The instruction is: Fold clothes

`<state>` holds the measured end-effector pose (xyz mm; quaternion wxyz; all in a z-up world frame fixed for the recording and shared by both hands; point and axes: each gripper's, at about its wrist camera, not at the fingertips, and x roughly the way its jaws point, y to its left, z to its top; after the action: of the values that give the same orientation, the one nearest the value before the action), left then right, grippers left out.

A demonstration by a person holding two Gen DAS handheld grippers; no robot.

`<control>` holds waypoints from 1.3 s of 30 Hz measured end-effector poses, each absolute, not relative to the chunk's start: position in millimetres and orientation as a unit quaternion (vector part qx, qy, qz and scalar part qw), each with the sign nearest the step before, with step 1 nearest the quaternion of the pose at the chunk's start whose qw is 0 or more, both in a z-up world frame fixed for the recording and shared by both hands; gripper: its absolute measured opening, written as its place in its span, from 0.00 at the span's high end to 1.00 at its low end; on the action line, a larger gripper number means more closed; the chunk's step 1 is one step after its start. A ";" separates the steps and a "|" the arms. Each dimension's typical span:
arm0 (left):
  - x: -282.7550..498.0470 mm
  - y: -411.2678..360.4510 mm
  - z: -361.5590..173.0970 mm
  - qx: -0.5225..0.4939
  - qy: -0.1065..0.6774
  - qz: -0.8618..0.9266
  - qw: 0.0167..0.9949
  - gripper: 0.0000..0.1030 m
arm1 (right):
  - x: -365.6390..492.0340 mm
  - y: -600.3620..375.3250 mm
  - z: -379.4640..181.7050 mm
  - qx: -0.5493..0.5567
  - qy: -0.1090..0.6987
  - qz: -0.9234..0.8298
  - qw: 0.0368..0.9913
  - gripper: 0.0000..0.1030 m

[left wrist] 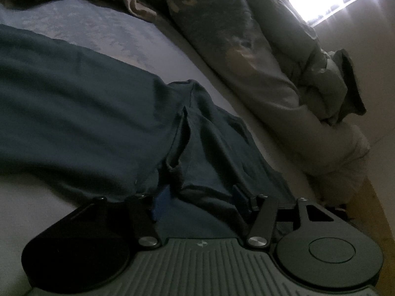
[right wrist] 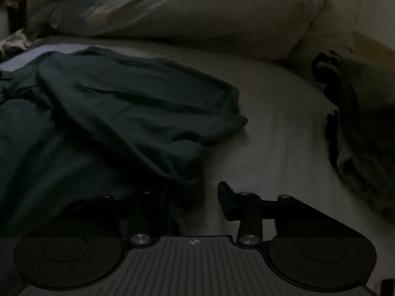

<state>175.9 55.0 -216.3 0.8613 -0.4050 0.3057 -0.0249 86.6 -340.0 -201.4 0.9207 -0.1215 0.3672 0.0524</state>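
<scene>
Left gripper (left wrist: 197, 197) wide around teal garment (left wrist: 74, 103) (bunched); right gripper (right wrist: 197, 197) wide.

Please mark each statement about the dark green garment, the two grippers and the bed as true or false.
1. The garment lies on the bed. True.
2. The left gripper has garment fabric between its fingers. True.
3. The right gripper is lifting the garment high off the bed. False: it is open and low at the garment's edge.
4. The garment is red. False: it is dark green.
5. Bedding is bunched beyond the garment. True.
</scene>
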 end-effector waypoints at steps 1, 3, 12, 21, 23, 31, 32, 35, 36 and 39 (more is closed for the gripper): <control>175.7 55.4 -216.5 -0.406 0.306 -0.025 0.861 0.39 | 88.3 -343.4 -199.9 -0.119 0.367 0.047 0.921 0.76; 175.5 55.8 -216.7 -0.409 0.306 -0.025 0.859 0.40 | 95.2 -360.7 -199.7 -0.088 0.378 0.036 0.921 0.85; 171.5 57.0 -207.5 -0.402 0.317 -0.024 0.859 0.34 | 100.4 -416.0 -185.5 0.014 0.396 0.011 0.918 0.50; 123.6 63.8 -145.9 -0.364 0.280 -0.039 0.887 0.17 | -11.7 -441.1 -84.0 0.059 0.345 0.012 0.937 0.25; 97.4 66.4 -124.8 -0.365 0.260 -0.048 0.893 0.13 | -38.7 -443.1 -56.6 0.043 0.345 0.026 0.937 0.24; -23.0 82.7 -46.7 -0.324 0.203 -0.064 0.922 0.13 | -146.3 -461.3 24.1 0.056 0.312 0.091 0.944 0.19; -37.6 86.1 -38.7 -0.317 0.194 -0.061 0.926 0.12 | -155.5 -467.2 29.3 0.071 0.309 0.101 0.943 0.19; -69.8 95.2 -16.4 -0.305 0.178 -0.059 0.934 0.12 | -183.1 -471.7 37.7 0.060 0.303 0.118 0.944 0.19; -80.0 98.4 -11.3 -0.301 0.174 -0.058 0.936 0.11 | -192.8 -470.5 39.9 0.047 0.299 0.124 0.945 0.19; -106.4 104.2 -5.5 -0.281 0.181 -0.056 0.941 0.08 | -204.9 -467.2 29.1 0.024 0.308 0.135 0.941 0.19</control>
<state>-106.4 104.2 -5.5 0.9409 -0.2806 0.1815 -0.0558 -204.9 -467.2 29.1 0.9413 0.0241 0.3084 0.1352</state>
